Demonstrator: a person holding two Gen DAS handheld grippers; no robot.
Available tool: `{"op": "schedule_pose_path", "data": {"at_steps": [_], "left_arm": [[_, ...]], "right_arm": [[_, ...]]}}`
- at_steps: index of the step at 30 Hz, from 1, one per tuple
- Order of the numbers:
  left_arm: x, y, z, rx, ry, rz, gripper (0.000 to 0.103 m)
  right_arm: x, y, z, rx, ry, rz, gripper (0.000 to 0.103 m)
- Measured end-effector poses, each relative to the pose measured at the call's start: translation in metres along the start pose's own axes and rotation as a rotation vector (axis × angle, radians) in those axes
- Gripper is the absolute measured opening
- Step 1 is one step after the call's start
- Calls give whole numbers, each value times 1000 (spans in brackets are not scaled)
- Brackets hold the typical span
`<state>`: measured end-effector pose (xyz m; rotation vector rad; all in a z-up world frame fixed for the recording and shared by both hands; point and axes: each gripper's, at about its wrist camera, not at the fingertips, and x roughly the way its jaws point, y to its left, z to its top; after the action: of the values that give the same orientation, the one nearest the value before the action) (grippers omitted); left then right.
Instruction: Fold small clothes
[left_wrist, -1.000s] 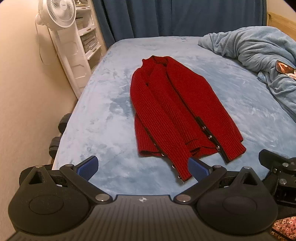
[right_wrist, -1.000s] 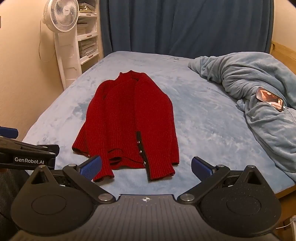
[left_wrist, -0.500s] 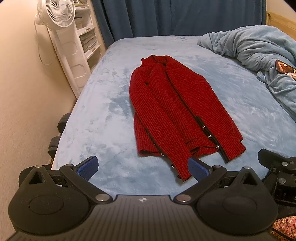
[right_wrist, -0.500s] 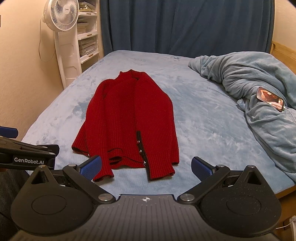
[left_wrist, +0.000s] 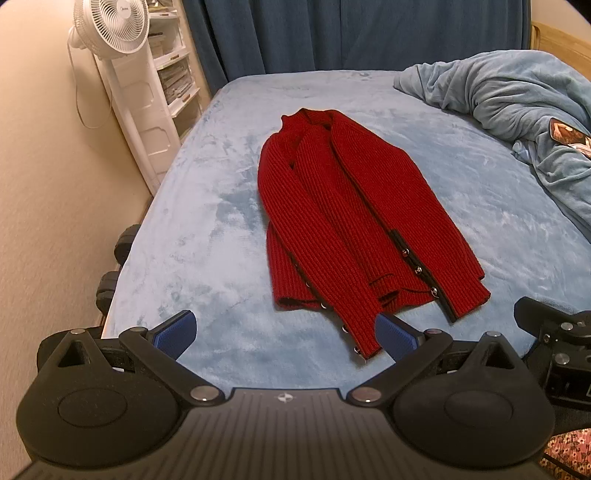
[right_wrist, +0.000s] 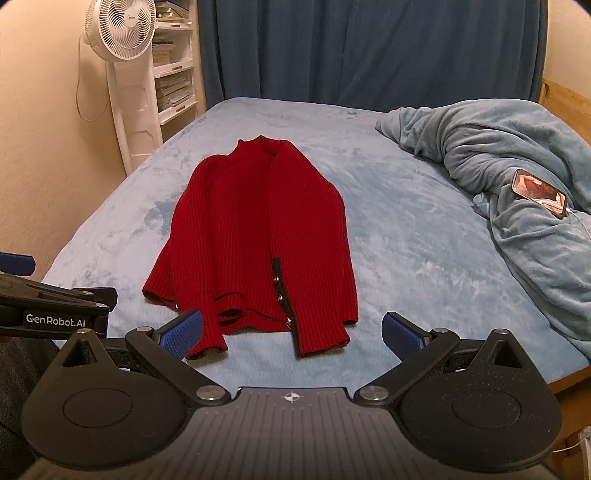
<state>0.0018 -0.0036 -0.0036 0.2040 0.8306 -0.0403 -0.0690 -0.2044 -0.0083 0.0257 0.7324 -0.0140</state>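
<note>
A red knit cardigan (left_wrist: 354, 218) lies flat on the light blue bed (left_wrist: 192, 236), collar at the far end, both sleeves laid down over the body, hem and cuffs nearest me. It also shows in the right wrist view (right_wrist: 266, 236). My left gripper (left_wrist: 284, 332) is open and empty, held above the bed's near edge, just short of the left cuff. My right gripper (right_wrist: 291, 330) is open and empty, just short of the hem. Part of the right gripper shows at the right in the left wrist view.
A rumpled blue blanket (right_wrist: 509, 177) lies on the bed's right side with a phone (right_wrist: 539, 192) on it. A white fan (right_wrist: 118, 29) and a white shelf unit (right_wrist: 173, 74) stand by the left wall. A dark blue curtain (right_wrist: 369, 48) hangs behind the bed.
</note>
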Motion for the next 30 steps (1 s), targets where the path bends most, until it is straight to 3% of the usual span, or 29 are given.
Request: {"op": "schedule_pose_path", "data": {"at_steps": [30], "left_arm": [[-1, -1, 0, 1, 4, 0, 103]], "right_arm": [[3, 0, -6, 2, 8, 1, 102]]}}
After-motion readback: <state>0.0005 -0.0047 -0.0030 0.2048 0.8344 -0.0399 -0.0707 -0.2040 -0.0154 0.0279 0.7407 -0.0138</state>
